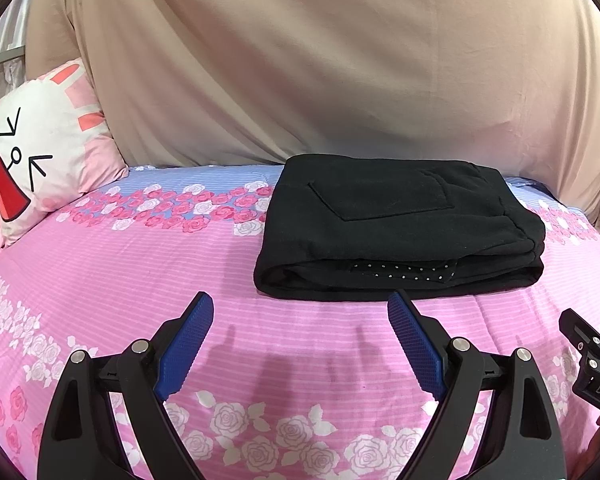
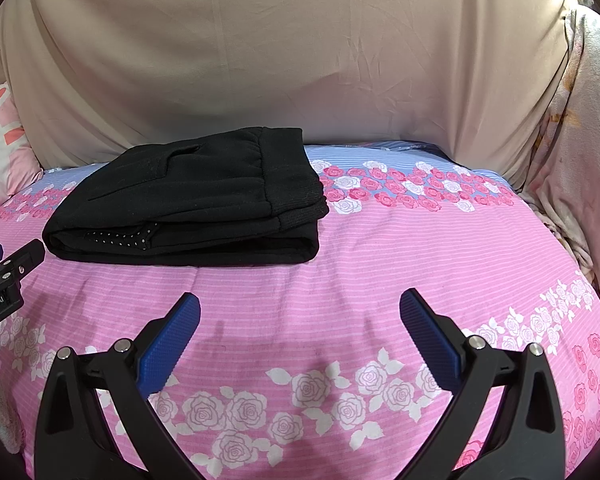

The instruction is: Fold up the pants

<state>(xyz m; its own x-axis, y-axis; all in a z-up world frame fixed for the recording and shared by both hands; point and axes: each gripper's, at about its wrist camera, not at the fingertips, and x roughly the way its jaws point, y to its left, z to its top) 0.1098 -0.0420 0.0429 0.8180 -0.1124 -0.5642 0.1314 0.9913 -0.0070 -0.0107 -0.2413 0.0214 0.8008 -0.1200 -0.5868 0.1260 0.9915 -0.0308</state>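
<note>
The black pants (image 1: 400, 228) lie folded into a thick rectangle on the pink rose-print bedspread (image 1: 140, 264), a back pocket on top and a dotted lining showing at the near edge. In the right wrist view the pants (image 2: 188, 204) lie ahead to the left. My left gripper (image 1: 300, 308) is open and empty, just short of the stack's near edge. My right gripper (image 2: 300, 308) is open and empty over bare bedspread (image 2: 380, 264), right of the stack. Each gripper shows at the other view's edge: the right one (image 1: 592, 344), the left one (image 2: 8, 272).
A beige sheet (image 1: 320, 60) hangs behind the bed. A white and pink rabbit-face pillow (image 1: 44, 148) leans at the back left. Pale floral fabric (image 2: 580, 152) hangs at the right side of the bed.
</note>
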